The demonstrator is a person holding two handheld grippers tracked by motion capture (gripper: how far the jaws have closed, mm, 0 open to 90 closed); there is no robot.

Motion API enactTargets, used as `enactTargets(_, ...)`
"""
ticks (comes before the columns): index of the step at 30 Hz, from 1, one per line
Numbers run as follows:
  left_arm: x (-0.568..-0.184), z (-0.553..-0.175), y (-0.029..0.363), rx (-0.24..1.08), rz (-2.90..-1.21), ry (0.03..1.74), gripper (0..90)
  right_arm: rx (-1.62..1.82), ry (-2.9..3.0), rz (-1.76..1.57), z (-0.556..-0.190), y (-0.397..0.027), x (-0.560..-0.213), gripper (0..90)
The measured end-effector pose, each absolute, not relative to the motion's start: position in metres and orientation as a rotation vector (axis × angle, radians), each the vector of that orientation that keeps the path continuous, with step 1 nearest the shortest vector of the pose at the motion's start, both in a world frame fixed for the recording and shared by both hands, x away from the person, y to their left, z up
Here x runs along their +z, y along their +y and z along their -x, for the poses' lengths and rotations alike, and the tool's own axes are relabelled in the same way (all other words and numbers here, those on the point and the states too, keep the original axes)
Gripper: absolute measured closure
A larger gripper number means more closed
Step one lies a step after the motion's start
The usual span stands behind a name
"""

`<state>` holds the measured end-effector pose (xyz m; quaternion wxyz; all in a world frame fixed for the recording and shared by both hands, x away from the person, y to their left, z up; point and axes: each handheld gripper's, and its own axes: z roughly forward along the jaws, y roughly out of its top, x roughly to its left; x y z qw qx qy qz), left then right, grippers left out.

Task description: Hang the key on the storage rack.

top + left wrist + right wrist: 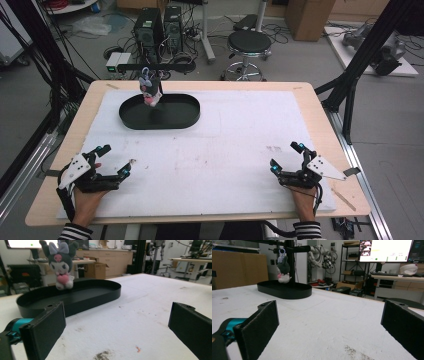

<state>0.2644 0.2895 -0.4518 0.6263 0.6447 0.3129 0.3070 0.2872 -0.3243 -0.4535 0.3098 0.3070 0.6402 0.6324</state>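
A small plush doll [149,91] with dark ears, a lilac bow and a pink heart hangs from a black stand's crossbar [155,66] above a black oval tray [181,120]. In the left gripper view the doll [62,266] hangs over the tray's [105,293] far side. In the right gripper view the doll [283,271] dangles by a loop from the bar. My left gripper [115,161] rests open at the table's near left. My right gripper [286,156] rests open at the near right. Both hold nothing.
A white sheet [215,150] covers the wooden table [305,86], with faint stains near its middle. Beyond the far edge stand a black stool [248,45], computer towers [159,27] and cables. A black frame post [362,55] rises at the right.
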Motion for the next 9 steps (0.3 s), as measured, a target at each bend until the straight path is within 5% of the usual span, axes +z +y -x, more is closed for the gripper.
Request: enactTargets(9,-0.4525,-0.2638,0.2908,0.711,-1.459,0.737,1.7,1.669,1.696,-0.822,-0.2875,-0.3237,-0.4534,0.4)
